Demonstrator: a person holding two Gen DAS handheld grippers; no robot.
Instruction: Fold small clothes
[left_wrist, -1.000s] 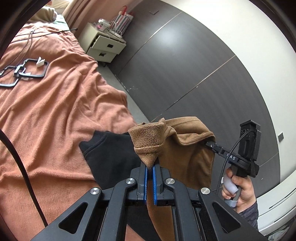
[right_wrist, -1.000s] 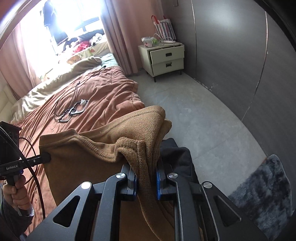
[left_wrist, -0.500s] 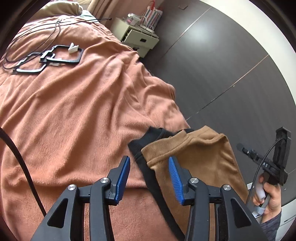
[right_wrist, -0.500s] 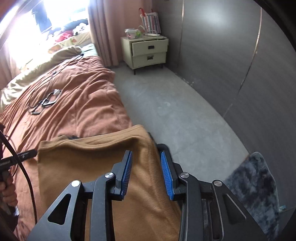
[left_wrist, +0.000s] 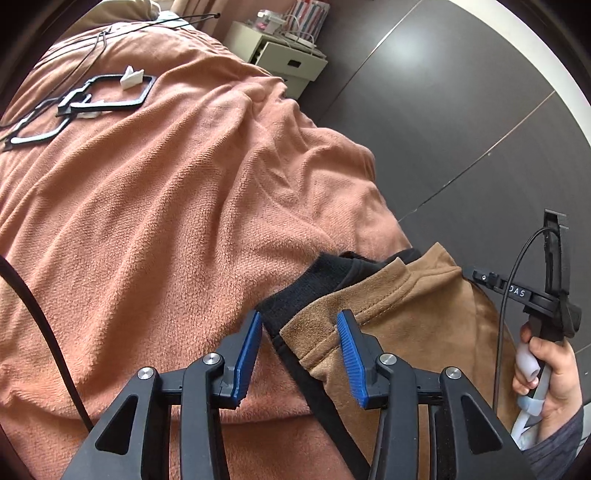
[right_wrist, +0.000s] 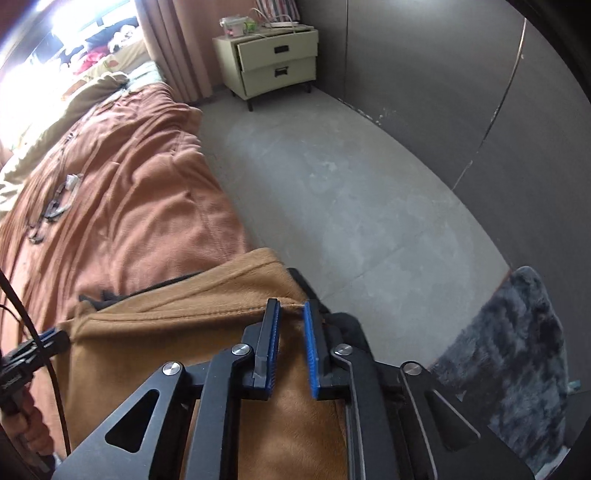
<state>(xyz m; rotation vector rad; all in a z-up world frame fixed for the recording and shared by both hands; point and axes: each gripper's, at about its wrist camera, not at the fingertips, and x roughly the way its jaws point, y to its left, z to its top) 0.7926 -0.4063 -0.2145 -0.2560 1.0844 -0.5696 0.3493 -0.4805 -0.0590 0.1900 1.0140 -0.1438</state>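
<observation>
A tan fleece garment (left_wrist: 399, 317) lies flat on a black garment (left_wrist: 314, 284) near the edge of the bed. My left gripper (left_wrist: 299, 332) is open and empty, its blue pads over the tan garment's near corner. My right gripper (right_wrist: 290, 321) is open a little over the tan garment (right_wrist: 177, 332) at its hem, and holds nothing. The right gripper also shows in the left wrist view (left_wrist: 476, 275) at the garment's far corner.
The bed has a salmon blanket (left_wrist: 166, 206). Black frames with a white clip (left_wrist: 107, 96) and cables lie further up it. A cream nightstand (right_wrist: 273, 62) stands by the dark wall. Grey floor (right_wrist: 351, 192) and a dark fluffy rug (right_wrist: 517, 354) are to the right.
Both grippers held the tan garment up in the air a second ago. They laid it on the black garment and opened. The right jaws have since narrowed a little.
</observation>
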